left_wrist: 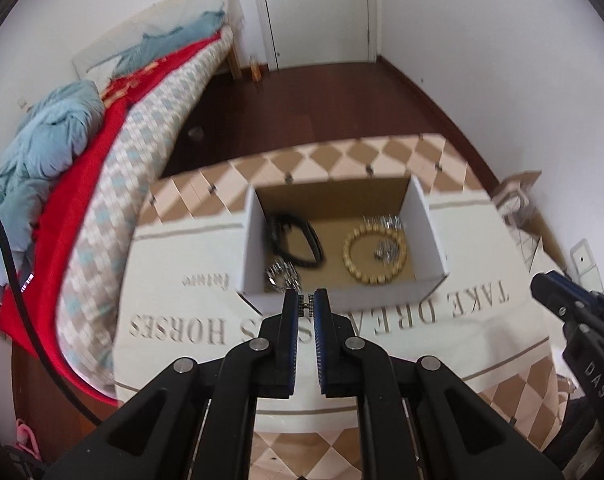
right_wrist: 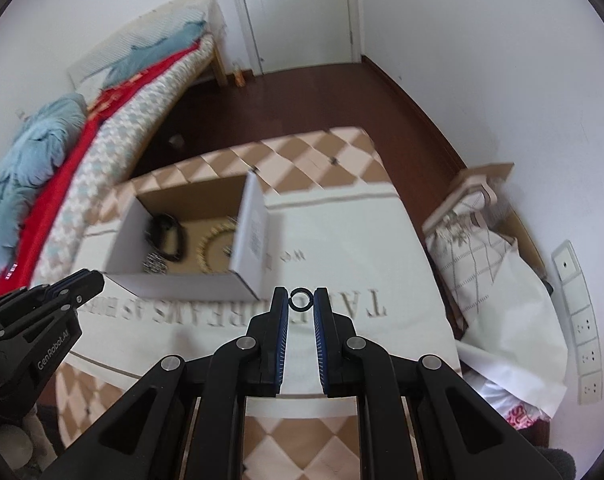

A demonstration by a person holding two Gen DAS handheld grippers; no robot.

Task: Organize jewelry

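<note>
Even, soft daylight; no hard shadows or glare. Motion blur smeared the box and cloth lettering at 9 o'clock. Fisheye bending strong toward the rim; corners vignetted black.

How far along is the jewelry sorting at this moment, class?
Done: a black bracelet, a gold beaded bracelet and silver pieces already lie in the cardboard box. In hand: the left claw pinches a small silver piece; the right claw holds a dark ring. Left: both still need dropping into the box.
</note>
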